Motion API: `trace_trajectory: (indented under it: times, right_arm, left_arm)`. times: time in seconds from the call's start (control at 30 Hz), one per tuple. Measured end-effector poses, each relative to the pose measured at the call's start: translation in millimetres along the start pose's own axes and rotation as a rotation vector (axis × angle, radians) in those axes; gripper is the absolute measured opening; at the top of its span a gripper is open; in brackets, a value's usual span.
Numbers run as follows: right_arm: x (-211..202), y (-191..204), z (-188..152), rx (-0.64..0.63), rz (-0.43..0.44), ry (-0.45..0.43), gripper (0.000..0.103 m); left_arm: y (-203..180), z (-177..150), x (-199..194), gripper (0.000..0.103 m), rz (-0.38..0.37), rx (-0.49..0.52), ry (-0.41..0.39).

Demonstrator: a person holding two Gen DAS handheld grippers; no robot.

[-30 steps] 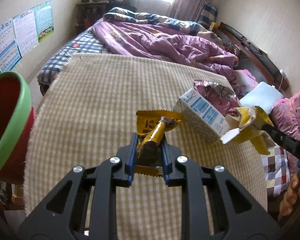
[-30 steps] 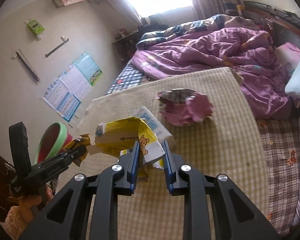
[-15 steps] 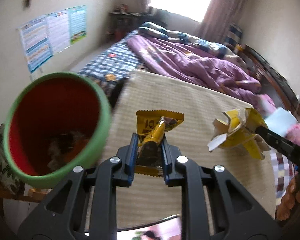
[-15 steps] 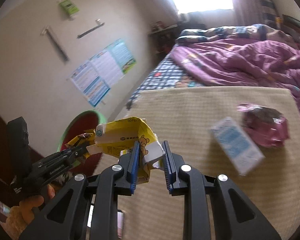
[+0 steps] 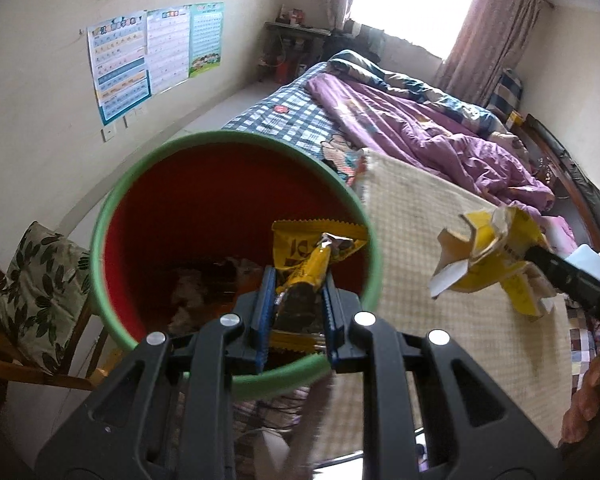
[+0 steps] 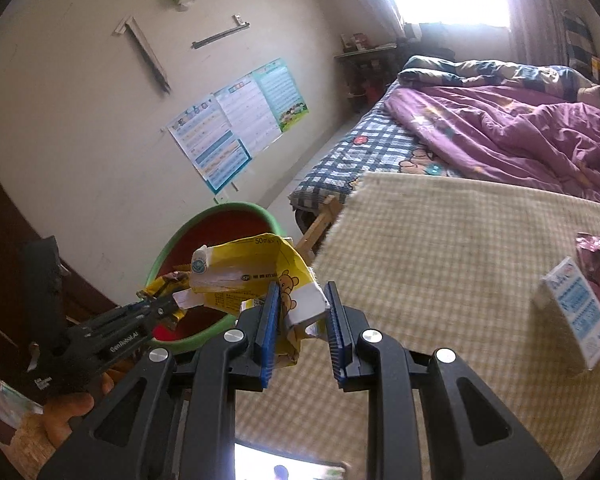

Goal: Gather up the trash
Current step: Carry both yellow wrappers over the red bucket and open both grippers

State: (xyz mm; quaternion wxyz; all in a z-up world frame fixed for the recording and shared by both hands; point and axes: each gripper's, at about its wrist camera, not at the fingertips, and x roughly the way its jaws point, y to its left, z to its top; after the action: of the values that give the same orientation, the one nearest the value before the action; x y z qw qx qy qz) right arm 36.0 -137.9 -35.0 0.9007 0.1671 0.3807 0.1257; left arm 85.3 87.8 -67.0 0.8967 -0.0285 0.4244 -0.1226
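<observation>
Both grippers are clamped on trash: the left gripper [image 5: 296,300] pinches a yellow wrapper [image 5: 312,256] directly above the open bin [image 5: 112,208], while the right gripper [image 6: 302,312], to its right, squeezes a crumpled carton [image 6: 256,272] just short of the bin's rim, over the mat [image 6: 460,248].

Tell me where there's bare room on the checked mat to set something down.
The checked mat is bare across its near and middle stretch, from the edge by the red bin toward the purple quilt. It is crowded only at the right side, where the blue-and-white carton and pink wrapper lie.
</observation>
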Motion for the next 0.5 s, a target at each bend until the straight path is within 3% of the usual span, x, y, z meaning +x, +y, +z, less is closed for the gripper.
trace_trajectory:
  times: [0.5]
  right_arm:
    - [63,54,12,-0.048,-0.001,0.036,0.022]
  left_arm:
    - [55,3,18,0.021,0.022,-0.009,0.048]
